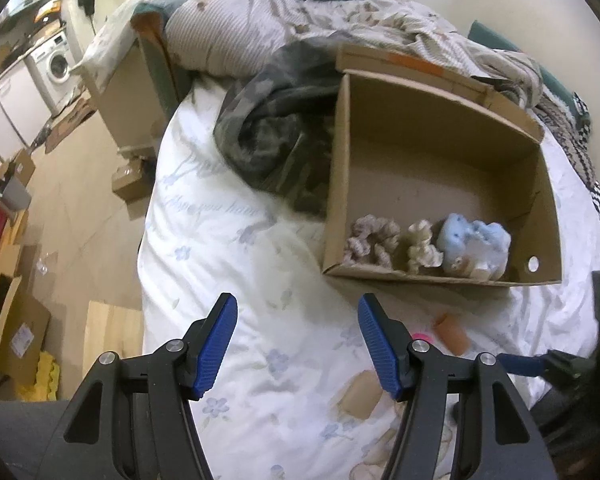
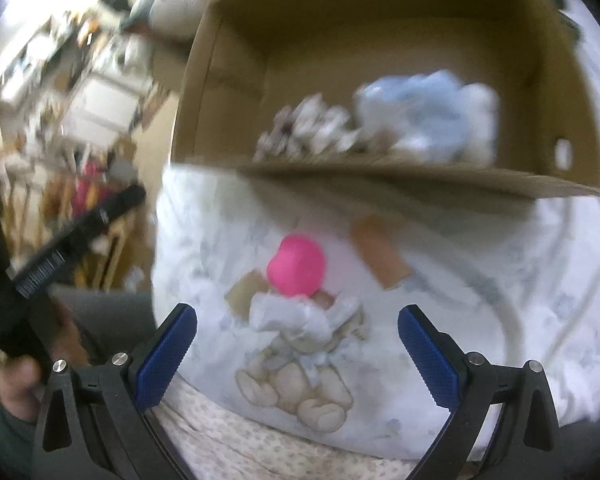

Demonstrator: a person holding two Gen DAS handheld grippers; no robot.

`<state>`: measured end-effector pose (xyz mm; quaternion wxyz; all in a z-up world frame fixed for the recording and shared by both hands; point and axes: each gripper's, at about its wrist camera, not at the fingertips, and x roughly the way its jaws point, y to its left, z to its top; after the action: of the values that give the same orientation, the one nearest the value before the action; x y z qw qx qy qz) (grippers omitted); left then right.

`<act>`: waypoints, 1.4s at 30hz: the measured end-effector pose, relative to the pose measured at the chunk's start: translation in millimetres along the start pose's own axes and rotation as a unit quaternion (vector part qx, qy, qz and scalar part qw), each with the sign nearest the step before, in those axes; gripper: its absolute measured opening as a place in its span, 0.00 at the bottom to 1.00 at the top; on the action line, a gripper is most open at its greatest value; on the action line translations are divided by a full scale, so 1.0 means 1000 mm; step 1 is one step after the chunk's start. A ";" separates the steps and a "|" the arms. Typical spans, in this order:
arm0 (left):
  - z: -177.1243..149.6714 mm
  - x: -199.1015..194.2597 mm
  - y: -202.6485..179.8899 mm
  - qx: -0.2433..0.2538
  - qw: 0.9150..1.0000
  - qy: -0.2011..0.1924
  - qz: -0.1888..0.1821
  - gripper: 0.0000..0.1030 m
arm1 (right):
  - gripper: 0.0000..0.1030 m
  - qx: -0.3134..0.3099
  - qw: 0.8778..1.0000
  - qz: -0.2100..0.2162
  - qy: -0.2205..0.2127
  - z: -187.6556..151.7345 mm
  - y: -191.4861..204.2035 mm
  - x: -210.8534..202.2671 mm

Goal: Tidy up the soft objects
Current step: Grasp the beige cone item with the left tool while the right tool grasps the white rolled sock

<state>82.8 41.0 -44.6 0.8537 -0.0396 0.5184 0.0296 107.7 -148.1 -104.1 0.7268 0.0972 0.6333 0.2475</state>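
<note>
step: right gripper [image 2: 298, 344] jaws apart, empty, over pink soft toy [image 2: 296, 266] just in front of cardboard box [image 2: 380, 180]
left gripper [image 1: 298, 346]: jaws apart, empty
next: judged, close on toy, drop in box

Washing machine [image 1: 58, 65] far left bkgd, camo blanket [image 1: 276, 132] on white floral sheet [image 1: 228, 280].

- Bed [image 1: 204, 240] — white sheet printed with pale blue flowers.
- Open cardboard box [image 1: 548, 216] rests on it, a camouflage garment [image 1: 276, 132] against its left wall.
- In front of the box lie a pink soft item [image 2: 297, 266], an orange piece [image 1: 452, 330] and a tan block [image 1: 360, 398].
</note>
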 end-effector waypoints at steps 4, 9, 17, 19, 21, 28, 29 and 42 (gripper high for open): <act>-0.005 0.009 0.007 0.000 1.000 0.022 0.007 0.58 | 0.94 -0.061 0.996 -0.054 0.026 -0.002 0.020 0.031; -0.014 0.022 0.007 0.007 0.998 0.063 0.003 0.58 | 0.50 -0.087 0.990 -0.095 0.050 -0.005 0.022 0.053; -0.035 0.044 -0.023 0.067 0.988 0.133 -0.038 0.58 | 0.26 -0.073 0.996 -0.058 0.017 -0.004 0.017 0.023; -0.044 0.052 -0.034 0.088 0.983 0.156 -0.043 0.58 | 0.26 -0.069 0.996 -0.053 0.006 -0.005 0.014 0.010; -0.050 0.058 -0.042 0.103 0.980 0.167 -0.044 0.58 | 0.26 -0.062 0.997 -0.050 -0.005 -0.007 0.008 -0.002; -0.063 0.083 -0.063 0.132 0.968 0.207 -0.045 0.57 | 0.26 -0.046 0.998 -0.038 -0.035 -0.015 -0.007 -0.028; -0.065 0.087 -0.065 0.134 0.967 0.213 -0.047 0.56 | 0.26 -0.044 0.998 -0.037 -0.038 -0.014 -0.009 -0.031; -0.056 0.089 -0.055 0.107 0.969 0.209 -0.073 0.08 | 0.26 -0.035 0.998 -0.027 -0.049 -0.012 -0.012 -0.034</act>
<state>79.5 -18.6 -147.5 0.7253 0.0086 0.6814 -0.0977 96.5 -177.0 -82.6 0.7665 0.0667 0.5902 0.2442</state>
